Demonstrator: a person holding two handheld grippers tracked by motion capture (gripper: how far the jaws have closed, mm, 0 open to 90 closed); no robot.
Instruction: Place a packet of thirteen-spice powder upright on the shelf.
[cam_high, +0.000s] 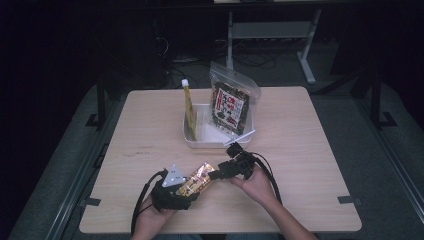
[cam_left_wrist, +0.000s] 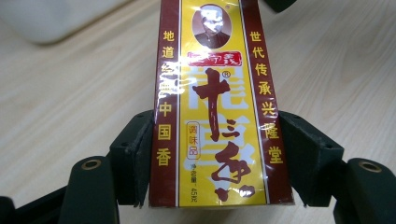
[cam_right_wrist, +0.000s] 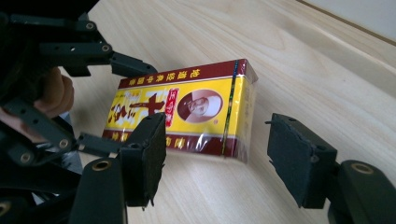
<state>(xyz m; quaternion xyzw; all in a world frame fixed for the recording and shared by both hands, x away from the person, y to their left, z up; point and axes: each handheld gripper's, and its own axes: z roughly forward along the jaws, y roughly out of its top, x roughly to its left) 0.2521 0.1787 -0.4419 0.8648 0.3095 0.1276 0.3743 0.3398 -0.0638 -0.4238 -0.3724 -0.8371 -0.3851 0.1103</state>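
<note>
Left gripper view: the left gripper (cam_left_wrist: 212, 154) has its fingers (cam_left_wrist: 133, 156) pinching the yellow spice box (cam_left_wrist: 215, 107) across its width, just above the bench (cam_left_wrist: 74, 93). The box's long axis runs from it towards the right gripper (cam_right_wrist: 215, 156), whose spread fingers stand just off the box's free end.

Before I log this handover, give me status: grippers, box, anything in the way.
Left gripper clamped on the box. Right gripper open, jaws off the box end. Box low over the table. Bin beyond, path clear.
</note>
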